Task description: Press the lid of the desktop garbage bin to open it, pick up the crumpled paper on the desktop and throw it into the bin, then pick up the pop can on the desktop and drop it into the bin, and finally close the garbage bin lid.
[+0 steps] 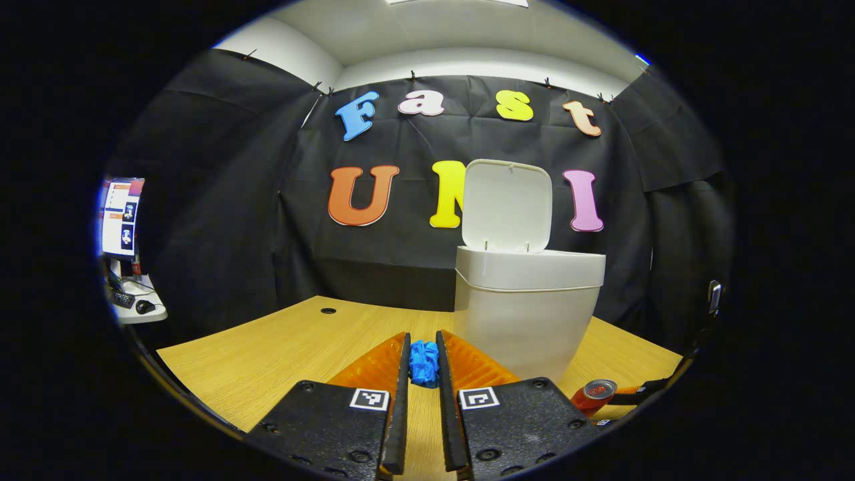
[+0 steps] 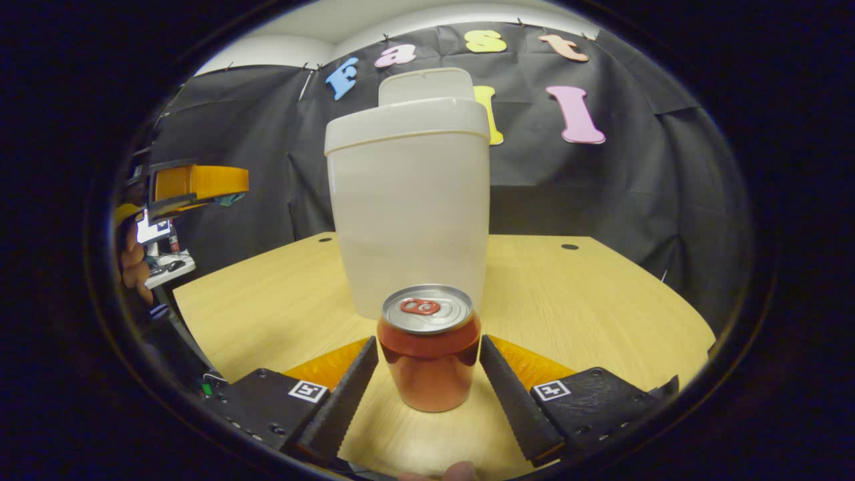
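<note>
The place is a recording booth set up inside an office or lab room. Black cloth (image 1: pixel 220 200) is clipped up as a wall around three sides of a light wooden desk (image 1: pixel 280 354), and the plain white room wall and ceiling (image 1: pixel 401 33) show above the cloth's top edge. The desk has round cable holes (image 1: pixel 328 310) in its top, as office desks do. Off to one side, past the edge of the cloth, stands a small white side table (image 1: pixel 143 310) with a lit computer monitor (image 1: pixel 121 217), a keyboard and a mouse (image 1: pixel 144 306) on it, so a workstation sits just beside the booth.
</note>
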Available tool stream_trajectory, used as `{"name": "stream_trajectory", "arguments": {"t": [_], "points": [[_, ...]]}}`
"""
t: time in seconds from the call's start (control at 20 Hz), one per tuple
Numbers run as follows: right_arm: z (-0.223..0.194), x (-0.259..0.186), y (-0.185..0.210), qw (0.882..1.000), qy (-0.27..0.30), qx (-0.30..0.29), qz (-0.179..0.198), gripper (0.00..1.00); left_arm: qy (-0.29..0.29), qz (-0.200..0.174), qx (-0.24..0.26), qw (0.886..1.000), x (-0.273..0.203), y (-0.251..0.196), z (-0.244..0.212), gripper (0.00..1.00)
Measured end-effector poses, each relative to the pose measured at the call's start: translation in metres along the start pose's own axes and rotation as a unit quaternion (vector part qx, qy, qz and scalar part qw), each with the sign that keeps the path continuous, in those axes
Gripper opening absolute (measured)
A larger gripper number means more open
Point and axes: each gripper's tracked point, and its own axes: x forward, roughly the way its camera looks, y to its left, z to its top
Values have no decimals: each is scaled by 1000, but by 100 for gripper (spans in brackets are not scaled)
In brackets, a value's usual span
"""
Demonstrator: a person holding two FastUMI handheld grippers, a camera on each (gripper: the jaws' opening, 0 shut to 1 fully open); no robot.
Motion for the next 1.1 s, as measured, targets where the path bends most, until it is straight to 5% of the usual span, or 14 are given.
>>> {"name": "stream_trajectory", "arguments": {"t": [0.3,0.5,0.55,1.1], "points": [[-11,10,-8,1000,25,14,-12,96,-16,-5,8,1000,7,-3,20,24],[-20,13,-7,999,46,18,-5,92,-37,-4,16,999,15,0,50,24],[-18,12,-6,999,47,6,-1,84,-43,-5,17,999,18,-1,57,24],[24,-5,-22,999,-3,-11,45,81,-107,-58,23,992,76,-48,155,24]]}}
